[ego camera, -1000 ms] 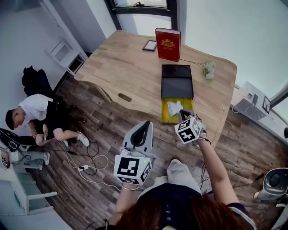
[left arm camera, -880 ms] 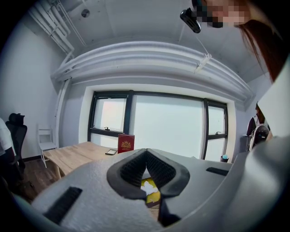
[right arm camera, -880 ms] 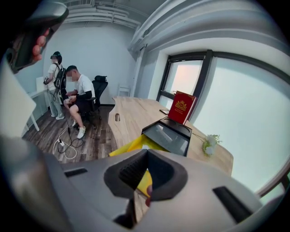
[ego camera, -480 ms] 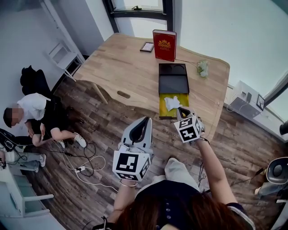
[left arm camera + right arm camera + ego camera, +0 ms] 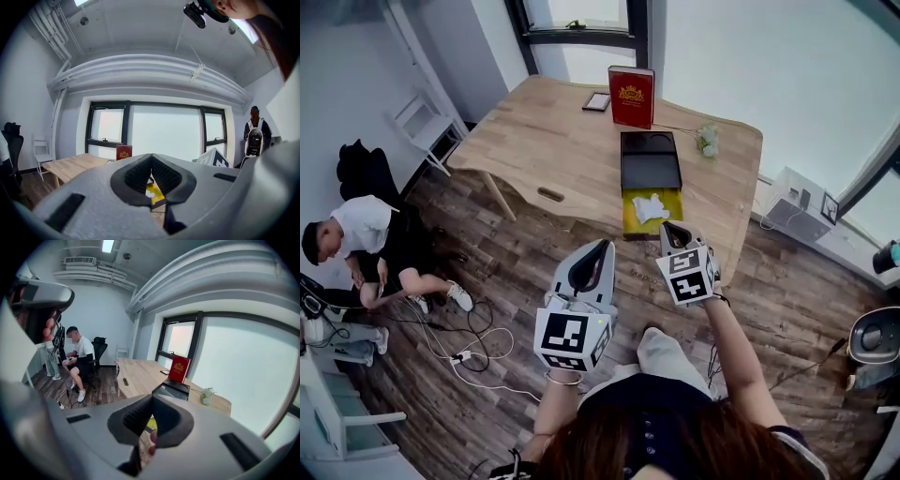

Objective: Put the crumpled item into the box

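Hovering side by side short of the table (image 5: 553,141), left tool (image 5: 598,251) and right tool (image 5: 672,231) are both clenched, empty.

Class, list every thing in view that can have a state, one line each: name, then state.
box: open, black lid lying flat behind it
crumpled item: inside the box
red book: closed, standing upright
left gripper: shut, empty
right gripper: shut, empty

one box (image 5: 632,219), one crumpled item (image 5: 651,206), one book (image 5: 631,96)
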